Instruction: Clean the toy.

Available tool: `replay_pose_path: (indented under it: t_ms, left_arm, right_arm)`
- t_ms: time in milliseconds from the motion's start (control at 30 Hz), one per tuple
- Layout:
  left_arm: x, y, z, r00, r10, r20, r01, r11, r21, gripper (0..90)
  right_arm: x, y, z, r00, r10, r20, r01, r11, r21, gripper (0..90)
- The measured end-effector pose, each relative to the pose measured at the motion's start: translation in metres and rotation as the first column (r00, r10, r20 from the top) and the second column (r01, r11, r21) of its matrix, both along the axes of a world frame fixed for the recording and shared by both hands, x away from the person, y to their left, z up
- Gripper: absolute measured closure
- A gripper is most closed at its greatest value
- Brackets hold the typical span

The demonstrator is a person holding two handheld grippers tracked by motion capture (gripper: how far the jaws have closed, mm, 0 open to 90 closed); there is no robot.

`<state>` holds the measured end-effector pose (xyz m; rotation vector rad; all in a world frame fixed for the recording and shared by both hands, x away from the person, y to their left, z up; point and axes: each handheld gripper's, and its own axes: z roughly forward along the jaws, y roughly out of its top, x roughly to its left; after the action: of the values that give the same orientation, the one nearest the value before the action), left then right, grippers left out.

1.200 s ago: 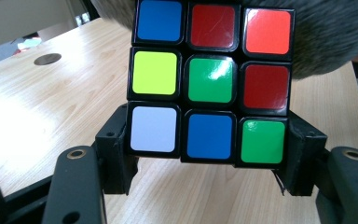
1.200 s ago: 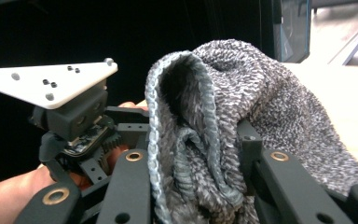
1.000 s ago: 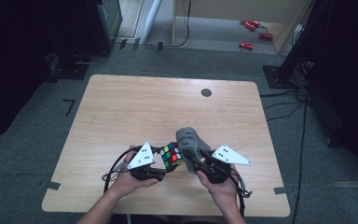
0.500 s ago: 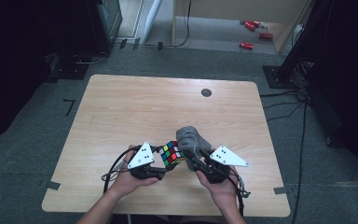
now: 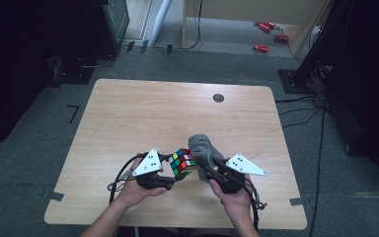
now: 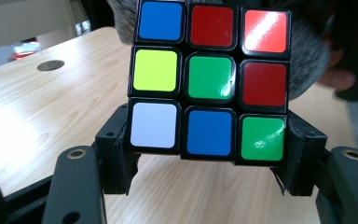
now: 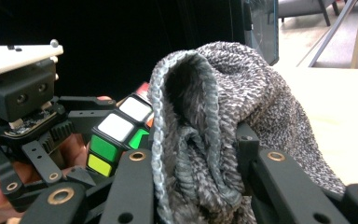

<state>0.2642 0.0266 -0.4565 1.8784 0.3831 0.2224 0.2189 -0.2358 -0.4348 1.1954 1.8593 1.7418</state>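
At the near edge of the table (image 5: 128, 118), the left gripper (image 5: 170, 181) is clamped on a puzzle cube (image 5: 183, 163), its two jaws pressing the cube's bottom row from either side and holding it lifted clear of the wood. Just beside it, the right gripper (image 5: 206, 173) is closed on a grey knitted sock (image 5: 203, 150), pinching the bunched fabric near the cuff so that the mouth gapes toward the cube; cube and sock look to be touching or very nearly so. The work in hand appears to be getting the cube into the sock. To do that well, the right hand should keep the cuff's opening wide and facing the cube, while the left hand tilts the cube so a corner or edge leads in, not a flat face, since the opening looks barely wider than the cube. The grip on the bottom row is low, so a hard push could make the cube pivot or slip. Farther off, the tabletop runs bare up to a dark round hole (image 5: 218, 98) near the far edge.
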Motion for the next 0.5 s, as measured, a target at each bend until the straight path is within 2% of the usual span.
replay_pose_path:
  t_ms: [100,167,233,267,333,400,500]
  left_arm:
    - [-0.001,-0.002,-0.001,1.0,-0.001,0.005,0.001,0.9998,0.018,34.7]
    - [-0.002,-0.005,-0.002,1.0,-0.001,0.006,0.001,0.9992,0.041,34.7]
    - [-0.002,-0.006,-0.001,1.0,0.001,0.006,-0.001,0.9993,0.038,34.7]
    - [-0.002,-0.005,0.0,1.0,0.0,0.009,0.0,0.9994,0.033,34.7]
    - [-0.003,-0.003,0.003,0.9999,0.001,0.014,-0.001,0.9998,0.022,34.7]
    - [-0.002,-0.001,0.004,0.9999,0.006,0.014,-0.006,0.9999,0.013,34.7]
    - [0.0,-0.001,0.002,1.0,0.007,0.001,-0.007,0.9999,0.009,34.7]
  right_arm:
    - [-0.004,0.003,0.007,0.9999,0.014,0.009,-0.014,1.0,-0.001,69.5]
    - [-0.008,0.01,0.012,0.9983,0.052,0.028,-0.052,0.999,0.004,69.4]
    - [-0.011,0.015,0.014,0.9971,0.059,0.049,-0.058,0.998,-0.017,69.4]
    - [-0.011,0.015,0.014,0.9969,0.059,0.053,-0.058,0.998,-0.013,69.4]
    - [-0.008,0.01,0.012,0.998,0.055,0.032,-0.056,0.998,0.02,69.6]
    - [-0.004,0.004,0.008,0.9995,0.029,0.009,-0.029,0.999,0.023,69.7]
    - [-0.001,0.0,0.007,0.9992,0.021,-0.035,-0.019,0.999,0.05,69.7]
